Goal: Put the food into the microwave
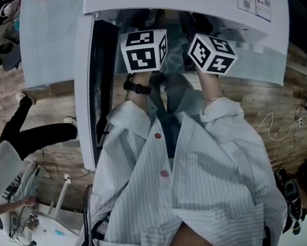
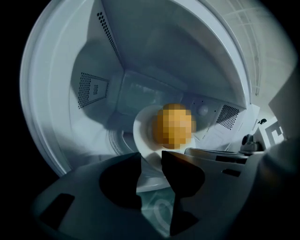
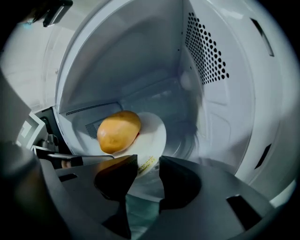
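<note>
A golden, rounded piece of food lies on a white plate on the floor of the white microwave's cavity. The left gripper view shows the same food and plate from the other side. My right gripper has the plate's near rim between its jaws, which stand apart from it. My left gripper is the same at the opposite rim, with a gap at each jaw. In the head view only the two marker cubes show at the microwave mouth; the jaws are hidden inside.
The microwave door hangs open at the left. Perforated vents line the cavity walls. A person's dark leg lies across the wood floor at left, cables at right, and a white table with tools at lower left.
</note>
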Tool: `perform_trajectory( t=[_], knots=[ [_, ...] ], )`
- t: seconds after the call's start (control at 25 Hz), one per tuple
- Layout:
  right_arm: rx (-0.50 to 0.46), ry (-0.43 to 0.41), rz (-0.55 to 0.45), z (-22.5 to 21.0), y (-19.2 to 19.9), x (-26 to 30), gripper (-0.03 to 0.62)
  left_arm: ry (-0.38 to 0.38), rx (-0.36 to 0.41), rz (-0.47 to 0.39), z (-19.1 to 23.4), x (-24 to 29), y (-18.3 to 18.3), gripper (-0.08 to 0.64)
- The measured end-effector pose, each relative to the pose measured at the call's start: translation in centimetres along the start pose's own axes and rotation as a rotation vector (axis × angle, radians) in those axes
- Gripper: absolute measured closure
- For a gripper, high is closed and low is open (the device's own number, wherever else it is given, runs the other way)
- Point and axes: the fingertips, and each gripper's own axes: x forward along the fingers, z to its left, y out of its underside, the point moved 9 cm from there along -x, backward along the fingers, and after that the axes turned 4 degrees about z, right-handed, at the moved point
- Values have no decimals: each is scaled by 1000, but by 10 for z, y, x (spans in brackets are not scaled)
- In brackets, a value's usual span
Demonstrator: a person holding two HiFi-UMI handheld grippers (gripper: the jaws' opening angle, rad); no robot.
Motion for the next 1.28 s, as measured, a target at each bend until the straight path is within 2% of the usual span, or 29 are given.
perform_trajectory(
  t=[0.24,0.48,0.88,1.08,1.28],
  knots=[
    [-47,27,4,2,0,3,437,-31,65,3,0,3,-1,423],
    [-78,42,10,2,-2,6,428,-43,96,13,0,5,-2,417],
    [-79,51,15,1,-4,10,423,-43,112,21,-1,7,-6,407],
    [-50,61,10,0,-7,11,414,-51,139,10,-2,8,-9,407],
    [-98,97,21,1,-8,10,408,-38,124,1,-2,9,-10,407]
  ],
)
